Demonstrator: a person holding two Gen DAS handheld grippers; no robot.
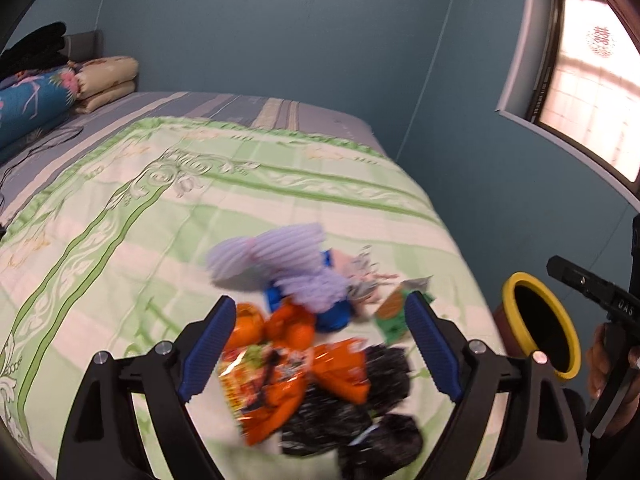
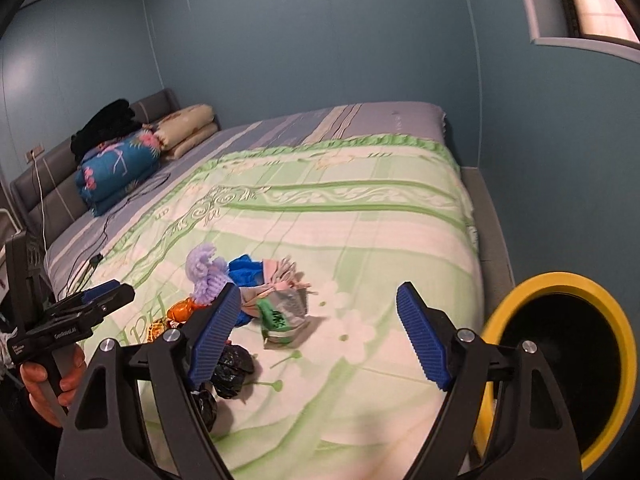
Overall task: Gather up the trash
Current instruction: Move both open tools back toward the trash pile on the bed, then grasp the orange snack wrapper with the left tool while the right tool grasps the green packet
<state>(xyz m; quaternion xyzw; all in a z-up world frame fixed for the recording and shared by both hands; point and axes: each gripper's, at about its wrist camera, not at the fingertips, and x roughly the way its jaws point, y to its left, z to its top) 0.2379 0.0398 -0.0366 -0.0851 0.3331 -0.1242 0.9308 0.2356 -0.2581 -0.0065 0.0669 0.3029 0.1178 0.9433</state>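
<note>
Standing beside the bed [image 2: 360, 208], I see both claws released, with nothing between their pads. The left claw [image 1: 320, 344] hangs over the trash heap near the bed's edge, close to the corner where the yellow-rimmed bin [image 2: 560, 360] waits on the floor. The right claw [image 2: 316, 332] is beside the heap, nearer the bin. The heap is tangled: an orange snack wrapper [image 1: 280, 380], black crumpled bags [image 1: 352, 420], a green packet [image 2: 276, 320] and a lilac ribbed piece [image 1: 280, 260] (perhaps not trash at all). I think a claw closing here may catch several pieces, and the slippery foil may fall before the bin.
</note>
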